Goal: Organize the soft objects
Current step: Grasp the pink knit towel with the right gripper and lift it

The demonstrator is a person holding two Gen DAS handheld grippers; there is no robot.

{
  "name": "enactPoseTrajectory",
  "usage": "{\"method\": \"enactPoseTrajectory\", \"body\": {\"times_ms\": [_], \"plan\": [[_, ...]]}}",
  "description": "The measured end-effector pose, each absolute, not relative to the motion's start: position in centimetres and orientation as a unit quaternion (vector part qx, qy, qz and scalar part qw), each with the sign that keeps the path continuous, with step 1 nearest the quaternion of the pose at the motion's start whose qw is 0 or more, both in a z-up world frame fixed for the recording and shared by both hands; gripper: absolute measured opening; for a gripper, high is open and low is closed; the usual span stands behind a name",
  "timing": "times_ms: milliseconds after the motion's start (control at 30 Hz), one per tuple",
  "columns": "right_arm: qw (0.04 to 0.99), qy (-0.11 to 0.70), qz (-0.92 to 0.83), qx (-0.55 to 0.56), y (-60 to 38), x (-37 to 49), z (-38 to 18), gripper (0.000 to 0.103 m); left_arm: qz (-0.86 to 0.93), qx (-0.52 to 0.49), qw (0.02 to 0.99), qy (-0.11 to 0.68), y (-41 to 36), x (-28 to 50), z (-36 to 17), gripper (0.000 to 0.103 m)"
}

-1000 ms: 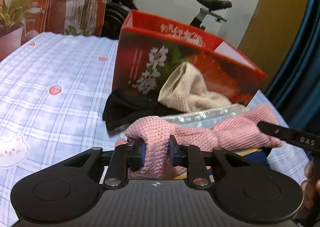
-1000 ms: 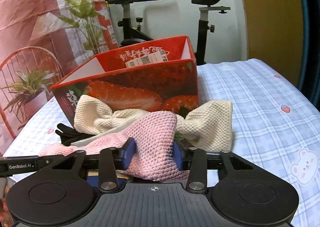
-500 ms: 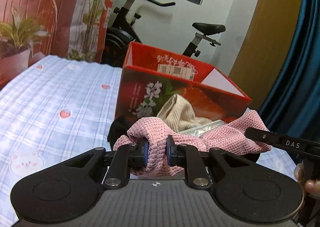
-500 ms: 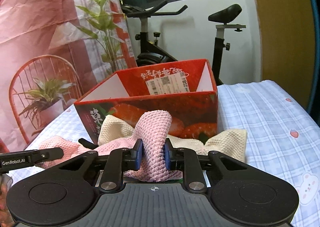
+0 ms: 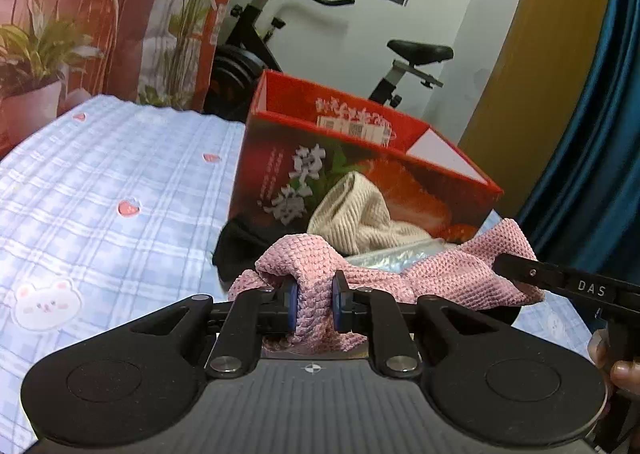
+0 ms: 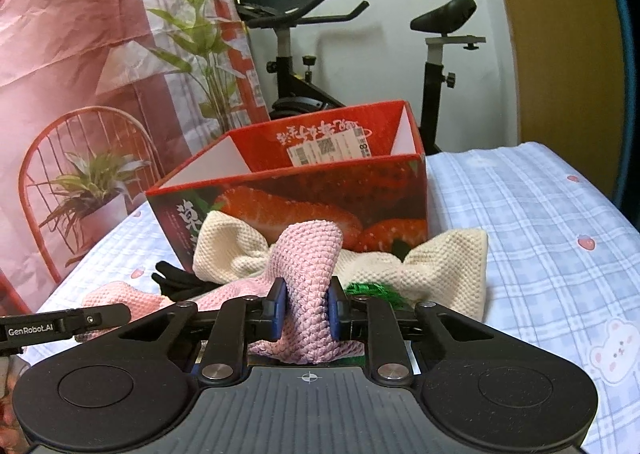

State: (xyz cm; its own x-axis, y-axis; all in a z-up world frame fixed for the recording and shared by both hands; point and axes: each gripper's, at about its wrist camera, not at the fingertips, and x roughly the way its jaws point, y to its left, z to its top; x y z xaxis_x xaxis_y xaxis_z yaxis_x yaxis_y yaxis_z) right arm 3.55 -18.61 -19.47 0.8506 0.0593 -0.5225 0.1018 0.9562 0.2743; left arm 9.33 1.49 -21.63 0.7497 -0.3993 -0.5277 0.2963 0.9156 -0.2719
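- Pink knitted cloth (image 5: 452, 278) hangs between the two grippers, raised above the bed (image 5: 100, 190) in front of the red strawberry box (image 6: 304, 190).
- Left gripper (image 5: 314, 306) is clenched on one bunched end of it.
- Right gripper (image 6: 306, 308) has just closed its jaws further; they now pinch the other end.
- Cream knitted cloth (image 6: 440, 270) lies against the box's near wall.
- A black cloth (image 5: 236, 246) lies by the box's left corner.

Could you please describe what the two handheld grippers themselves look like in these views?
Both are matte black: a ribbed body, two round discs, silver rivets, blue pads. The left gripper reads "GenRobot.AI" on one finger, the right gripper "DAS".
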Motion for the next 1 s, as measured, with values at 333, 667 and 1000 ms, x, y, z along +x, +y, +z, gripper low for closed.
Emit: {"method": "enactPoseTrajectory", "body": {"times_ms": [333,667,1000], "plan": [[0.964,0.233,0.004,0.127,-18.7,4.8,-15.6,0.018,-0.192,-0.072,0.951,0.230,1.2,10.4,-16.9,0.017],[0.972,0.205,0.024,0.115,-19.8,8.6,-11.3,0.016,-0.194,-0.078,0.957,0.203,0.5,13.2,-13.6,0.017],[0.973,0.204,0.035,0.100,-21.5,11.8,-9.2,0.014,-0.210,-0.058,0.954,0.205,-0.4,16.3,-12.1,0.017]]}}
